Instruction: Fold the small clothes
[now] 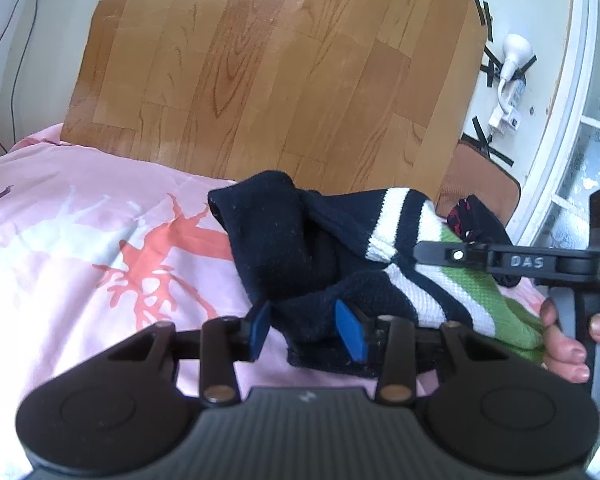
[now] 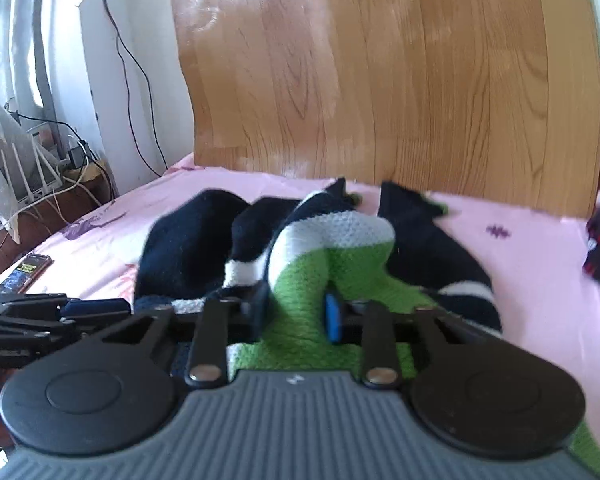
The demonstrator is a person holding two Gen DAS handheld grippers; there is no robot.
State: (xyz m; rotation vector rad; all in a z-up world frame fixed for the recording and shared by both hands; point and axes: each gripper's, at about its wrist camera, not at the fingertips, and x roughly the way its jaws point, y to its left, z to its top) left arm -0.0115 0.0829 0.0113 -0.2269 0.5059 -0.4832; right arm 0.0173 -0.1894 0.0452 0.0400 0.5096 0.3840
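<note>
Left wrist view: our left gripper has its blue pads partly apart around the navy end of the sock, low centre; we cannot tell whether they pinch it. Our right gripper is nearly closed on the green part of that sock, bunching it upward at frame centre. We judge the two ends are held to bring them together. A second sock lies just right, on the pink bedsheet. Beyond stands the wooden headboard.
</note>
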